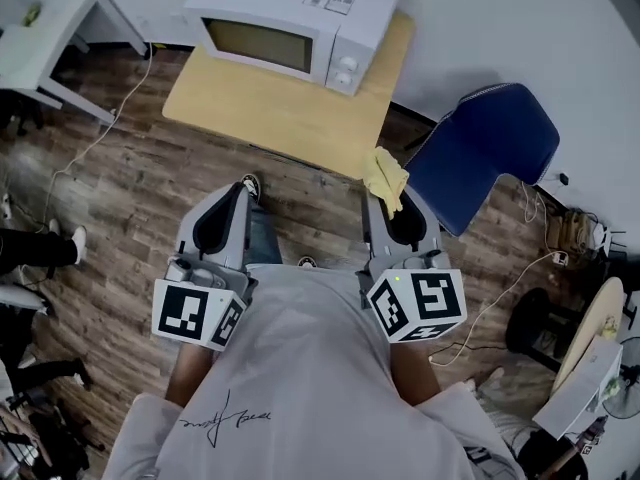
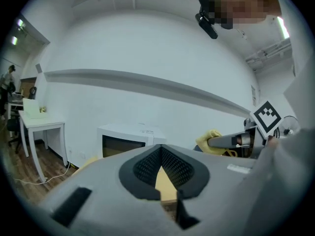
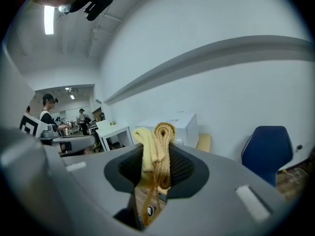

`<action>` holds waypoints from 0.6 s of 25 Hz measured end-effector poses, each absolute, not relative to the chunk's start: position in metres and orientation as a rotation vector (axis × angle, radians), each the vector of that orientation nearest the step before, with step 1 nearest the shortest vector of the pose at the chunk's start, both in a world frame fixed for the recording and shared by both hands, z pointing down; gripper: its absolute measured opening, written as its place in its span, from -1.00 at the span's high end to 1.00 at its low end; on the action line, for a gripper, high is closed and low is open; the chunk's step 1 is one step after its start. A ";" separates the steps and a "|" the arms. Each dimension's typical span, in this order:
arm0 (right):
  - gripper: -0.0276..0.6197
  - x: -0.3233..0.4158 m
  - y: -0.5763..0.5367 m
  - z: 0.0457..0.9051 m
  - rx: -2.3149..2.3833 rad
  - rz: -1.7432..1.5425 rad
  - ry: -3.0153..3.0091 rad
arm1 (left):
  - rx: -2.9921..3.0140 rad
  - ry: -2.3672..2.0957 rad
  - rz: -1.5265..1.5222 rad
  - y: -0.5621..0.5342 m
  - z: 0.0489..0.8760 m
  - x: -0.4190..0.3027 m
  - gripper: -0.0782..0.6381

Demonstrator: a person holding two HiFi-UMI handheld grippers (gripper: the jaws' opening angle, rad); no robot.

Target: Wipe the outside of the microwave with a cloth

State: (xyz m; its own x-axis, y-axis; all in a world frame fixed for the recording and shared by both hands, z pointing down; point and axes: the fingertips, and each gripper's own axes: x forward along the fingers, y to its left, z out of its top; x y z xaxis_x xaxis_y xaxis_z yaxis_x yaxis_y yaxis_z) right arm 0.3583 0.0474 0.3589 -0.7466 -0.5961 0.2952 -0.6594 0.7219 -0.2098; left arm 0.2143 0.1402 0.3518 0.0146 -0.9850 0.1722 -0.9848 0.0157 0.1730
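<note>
Right hand-held gripper (image 3: 155, 156) pinches the soft, limp yellow cloth (image 3: 163, 135) at its bunched fold, likely secure; left hand-held gripper (image 2: 161, 154) closed, empty.

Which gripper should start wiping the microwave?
Right. The right gripper is clamped on the yellow cloth, while the left gripper is shut with nothing between its jaws. Both sit short of the microwave, so a handover is probably not needed.
</note>
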 end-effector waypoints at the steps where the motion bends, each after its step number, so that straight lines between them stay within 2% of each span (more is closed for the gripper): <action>1: 0.60 0.350 0.040 0.358 1.019 0.457 -2.715 | 2.065 -2.029 0.003 0.128 0.352 0.204 0.81; 7: 0.59 0.278 -0.014 0.348 1.171 0.562 -2.670 | 2.186 -1.879 0.012 0.051 0.342 0.120 0.81; 15: 0.55 0.178 -0.070 0.321 1.130 0.630 -2.700 | 2.380 -1.730 0.045 -0.033 0.320 0.020 0.81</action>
State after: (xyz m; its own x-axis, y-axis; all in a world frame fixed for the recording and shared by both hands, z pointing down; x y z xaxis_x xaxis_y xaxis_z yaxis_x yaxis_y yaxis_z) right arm 0.1777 -0.0702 0.3212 -0.7061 -0.6458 0.2904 -0.7077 0.6288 -0.3222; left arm 0.0203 -0.0326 0.3197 0.3151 -0.9386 0.1405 -0.9446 -0.2959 0.1422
